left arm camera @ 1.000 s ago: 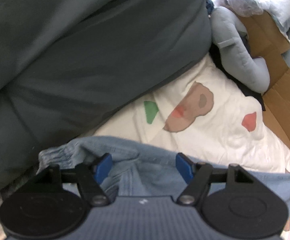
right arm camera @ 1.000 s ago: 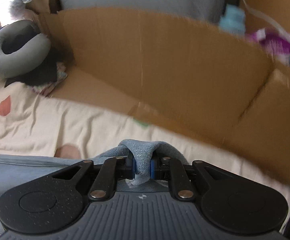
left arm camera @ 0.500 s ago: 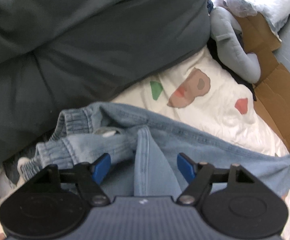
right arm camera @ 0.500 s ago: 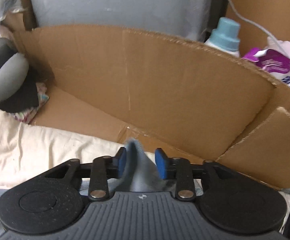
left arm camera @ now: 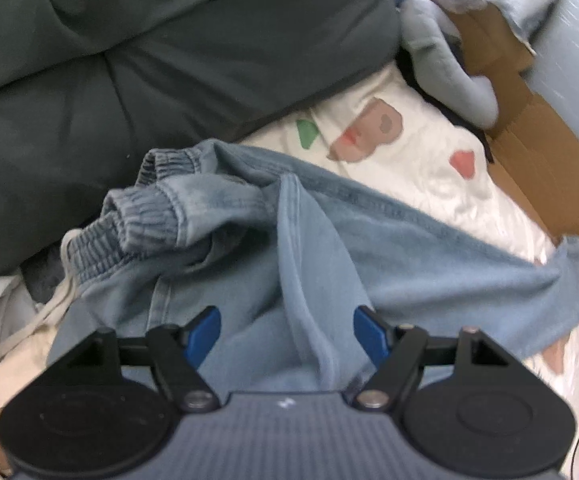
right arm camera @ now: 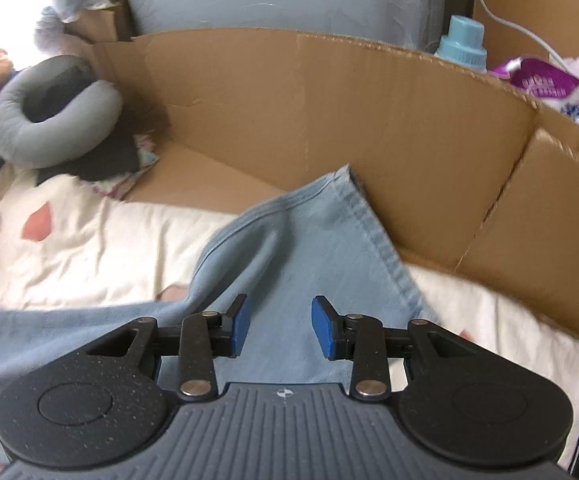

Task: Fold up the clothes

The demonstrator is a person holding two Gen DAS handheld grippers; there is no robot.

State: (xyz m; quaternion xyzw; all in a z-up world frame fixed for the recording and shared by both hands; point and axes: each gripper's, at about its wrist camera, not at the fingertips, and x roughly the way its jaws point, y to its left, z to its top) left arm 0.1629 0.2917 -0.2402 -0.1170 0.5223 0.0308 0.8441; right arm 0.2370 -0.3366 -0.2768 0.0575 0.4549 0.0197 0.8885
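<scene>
Patterned bedding [left arm camera: 429, 184] under light denim trousers [left arm camera: 409, 264], both grippers' jaws apart, empty; packet print unreadable.

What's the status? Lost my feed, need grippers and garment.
Left gripper open, right gripper open, both empty. Light blue denim trousers lying rumpled on white patterned bedsheet. Nothing in the way.

Your jeans [left arm camera: 369, 248] lie spread across the bedsheet [left arm camera: 429, 160], waistband [left arm camera: 145, 216] bunched at the left against the duvet [left arm camera: 169, 60], hem [right arm camera: 369, 216] at the right touching the cardboard wall [right arm camera: 329, 112]. Neck pillow [right arm camera: 49, 120] sits at the sheet's far end, beside the cardboard. Bottle [right arm camera: 463, 46] and packets [right arm camera: 541, 80] stand behind the cardboard. Each hand-held gripper hangs over the jeans.
</scene>
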